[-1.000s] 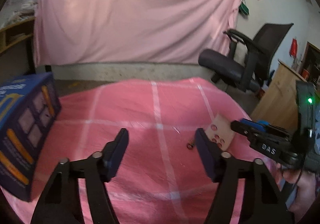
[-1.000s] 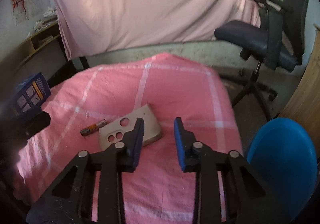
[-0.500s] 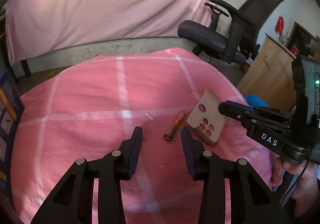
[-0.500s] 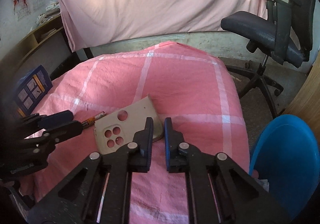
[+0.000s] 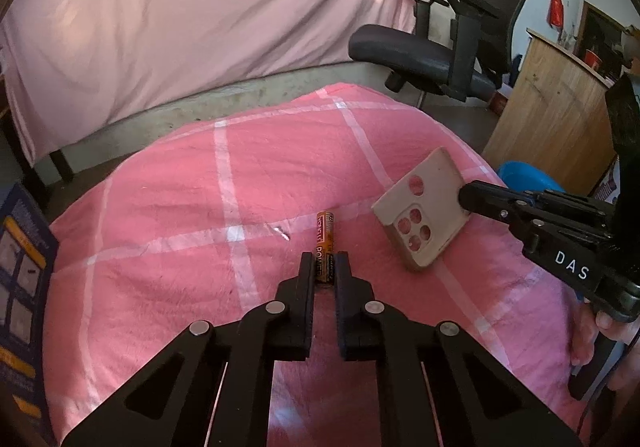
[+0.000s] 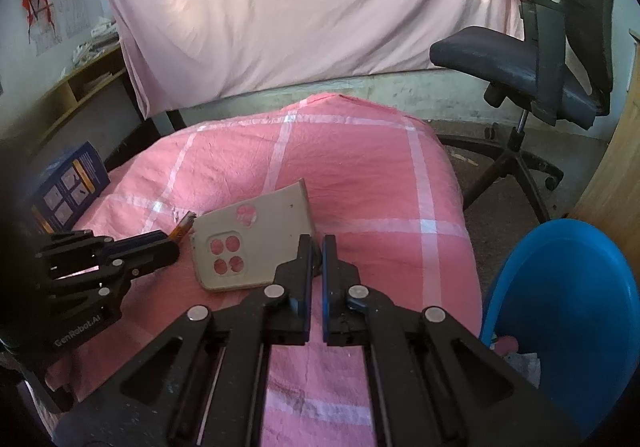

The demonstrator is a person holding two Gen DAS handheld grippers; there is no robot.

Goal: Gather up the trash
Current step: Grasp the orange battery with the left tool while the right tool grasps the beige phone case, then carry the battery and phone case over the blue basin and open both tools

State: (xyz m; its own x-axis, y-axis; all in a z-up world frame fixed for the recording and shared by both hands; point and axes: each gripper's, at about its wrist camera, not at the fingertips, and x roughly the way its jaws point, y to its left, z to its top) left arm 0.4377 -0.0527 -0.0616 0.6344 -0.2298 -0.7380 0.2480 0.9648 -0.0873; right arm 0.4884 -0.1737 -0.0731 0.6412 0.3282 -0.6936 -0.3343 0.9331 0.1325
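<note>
Lying on pink cloth (image 5: 168, 247) — one battery (image 5: 325, 243); one phone case (image 5: 424, 215).

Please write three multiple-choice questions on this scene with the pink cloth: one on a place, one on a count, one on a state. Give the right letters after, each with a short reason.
1. Where is the blue bin?
A. on the pink cloth
B. beside the cloth, on the right claw's side
C. on the office chair

2. How many round holes does the phone case have?
A. two
B. five
C. eight

3. What is between the left claw's fingers?
A. the battery
B. the phone case
C. nothing

Answers: 1 B, it stands off the pink cloth, right of the right claw. 2 B, one single hole plus a cluster of four. 3 A, the closing fingers flank the battery's near end.
</note>
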